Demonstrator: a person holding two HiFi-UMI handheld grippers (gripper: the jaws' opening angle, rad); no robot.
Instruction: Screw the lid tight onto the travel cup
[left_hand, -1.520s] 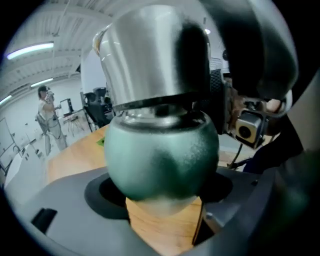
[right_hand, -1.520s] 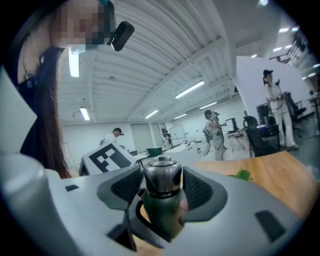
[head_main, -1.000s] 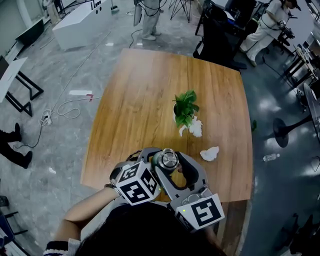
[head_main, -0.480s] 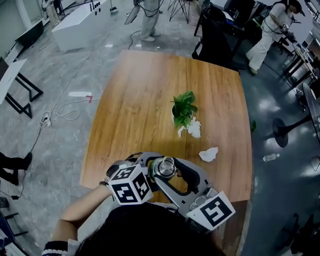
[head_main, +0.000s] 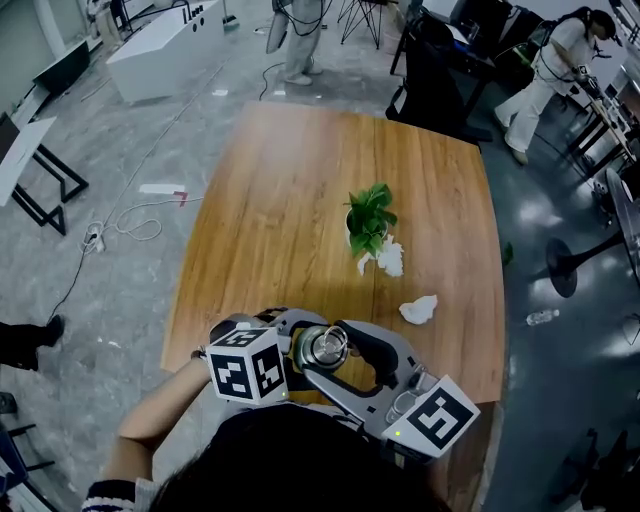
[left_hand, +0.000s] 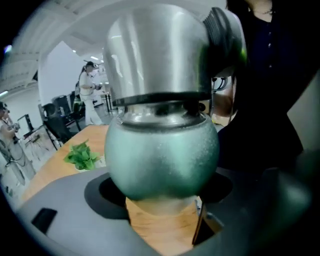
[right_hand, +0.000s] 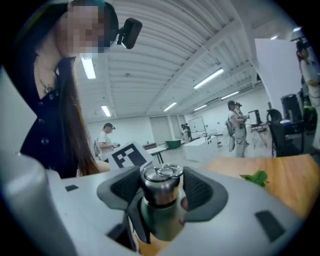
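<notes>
Risk, cup: the cup's (left_hand: 162, 155) round green body may spin inside the left gripper (left_hand: 161, 212) if the grip is weak, and the thread would never tighten.
Risk, lid: the steel lid (right_hand: 161, 186) may bind crooked if the right gripper (right_hand: 160, 197) tilts.
Left jaws: partly apart, clamped on the cup's body, which fills the gap.
Right jaws: narrow, pads against both sides of the lid.

Wooden table (head_main: 290, 190), small leafy plant (head_main: 370, 218), perhaps crumpled tissue (head_main: 418, 308) nearby
</notes>
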